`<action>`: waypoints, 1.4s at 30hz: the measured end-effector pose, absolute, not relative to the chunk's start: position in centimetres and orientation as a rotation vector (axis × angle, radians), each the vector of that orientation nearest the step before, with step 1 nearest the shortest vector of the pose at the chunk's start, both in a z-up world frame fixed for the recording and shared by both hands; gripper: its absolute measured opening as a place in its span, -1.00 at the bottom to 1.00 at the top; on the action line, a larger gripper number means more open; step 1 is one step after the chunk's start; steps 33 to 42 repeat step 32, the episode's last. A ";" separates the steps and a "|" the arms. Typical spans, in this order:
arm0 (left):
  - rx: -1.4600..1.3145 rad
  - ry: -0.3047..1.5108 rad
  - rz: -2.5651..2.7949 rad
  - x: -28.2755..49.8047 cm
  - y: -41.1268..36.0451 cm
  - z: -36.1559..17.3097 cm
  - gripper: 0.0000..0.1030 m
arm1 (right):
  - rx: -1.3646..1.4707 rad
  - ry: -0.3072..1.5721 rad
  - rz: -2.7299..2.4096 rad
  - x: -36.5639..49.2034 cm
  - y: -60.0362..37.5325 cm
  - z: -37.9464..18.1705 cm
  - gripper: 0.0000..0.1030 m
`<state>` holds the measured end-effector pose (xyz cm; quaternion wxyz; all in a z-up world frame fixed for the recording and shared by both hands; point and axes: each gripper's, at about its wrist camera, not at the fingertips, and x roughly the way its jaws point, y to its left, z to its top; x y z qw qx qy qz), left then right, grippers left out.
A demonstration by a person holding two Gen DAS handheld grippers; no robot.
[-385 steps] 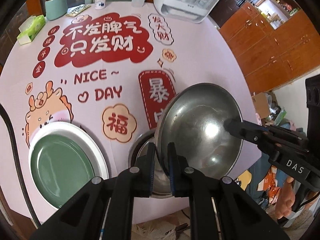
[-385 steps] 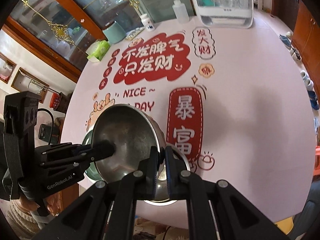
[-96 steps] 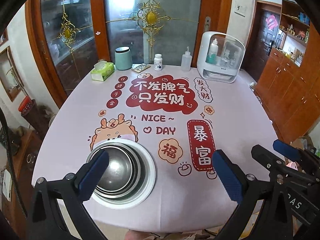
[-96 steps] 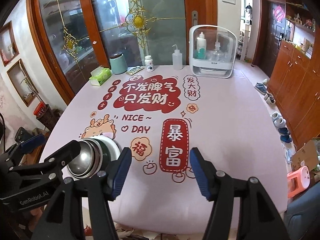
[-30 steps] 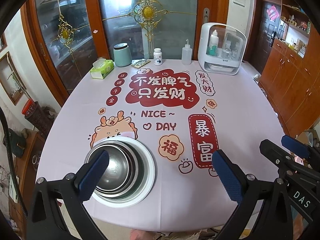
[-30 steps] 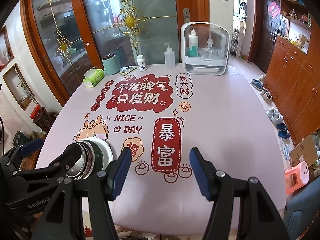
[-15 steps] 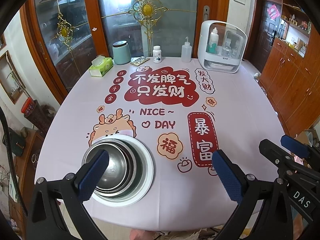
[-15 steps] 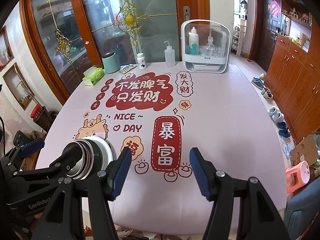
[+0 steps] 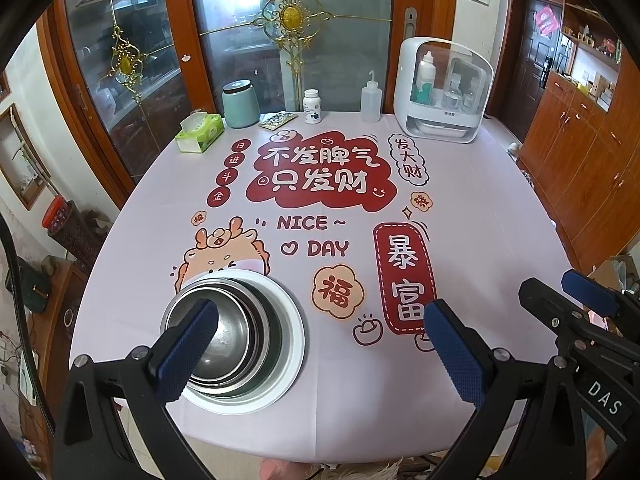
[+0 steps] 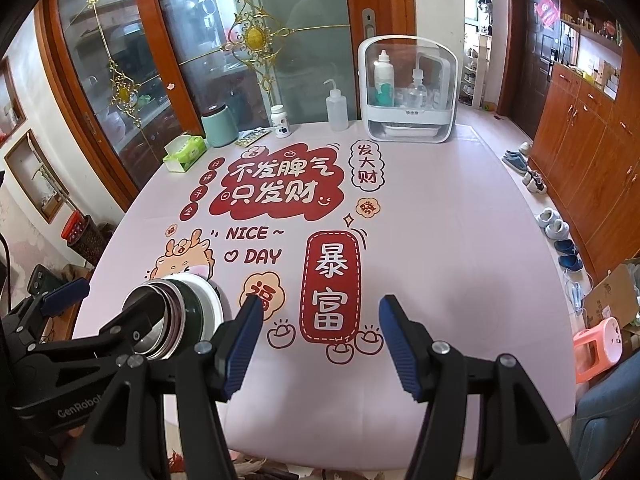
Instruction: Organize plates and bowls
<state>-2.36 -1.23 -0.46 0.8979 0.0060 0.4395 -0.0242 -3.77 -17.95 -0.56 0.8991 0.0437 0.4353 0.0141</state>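
Observation:
Nested steel bowls (image 9: 228, 336) sit stacked on a white-rimmed plate (image 9: 290, 344) near the table's front left edge. In the right wrist view the same stack of bowls (image 10: 160, 316) rests on the plate (image 10: 206, 304), whose green inside shows. My left gripper (image 9: 320, 354) hangs wide open above the table, its left finger over the bowls without touching them. My right gripper (image 10: 320, 338) is open too, over bare cloth to the right of the stack, holding nothing. Each gripper shows at the edge of the other's view.
The round table wears a pink cloth (image 9: 480, 208) with red print. Along the far edge stand a tissue box (image 9: 200, 134), a teal canister (image 9: 240, 104), a pill bottle (image 9: 312, 106), a squeeze bottle (image 9: 370, 100) and a white storage case (image 9: 442, 92). Wooden cabinets line the right.

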 end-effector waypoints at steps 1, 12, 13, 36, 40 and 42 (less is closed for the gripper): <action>0.013 0.911 -0.050 -2.4 -1.2 -0.5 0.98 | 0.091 0.902 0.030 -3.8 -18.0 -0.6 0.17; 0.028 0.918 -0.063 -1.7 -1.5 -0.8 0.98 | 0.095 0.901 0.031 -3.8 -18.2 -0.7 0.17; 0.029 0.919 -0.064 -1.7 -1.4 -0.7 0.98 | 0.093 0.901 0.030 -3.8 -18.2 -0.6 0.17; 0.032 0.922 -0.064 -1.6 -1.5 -0.7 0.98 | 0.097 0.903 0.031 -3.7 -18.3 -0.7 0.17; 0.032 0.922 -0.064 -1.6 -1.5 -0.7 0.98 | 0.097 0.903 0.031 -3.7 -18.3 -0.7 0.17; 0.032 0.922 -0.064 -1.6 -1.5 -0.7 0.98 | 0.097 0.903 0.031 -3.7 -18.3 -0.7 0.17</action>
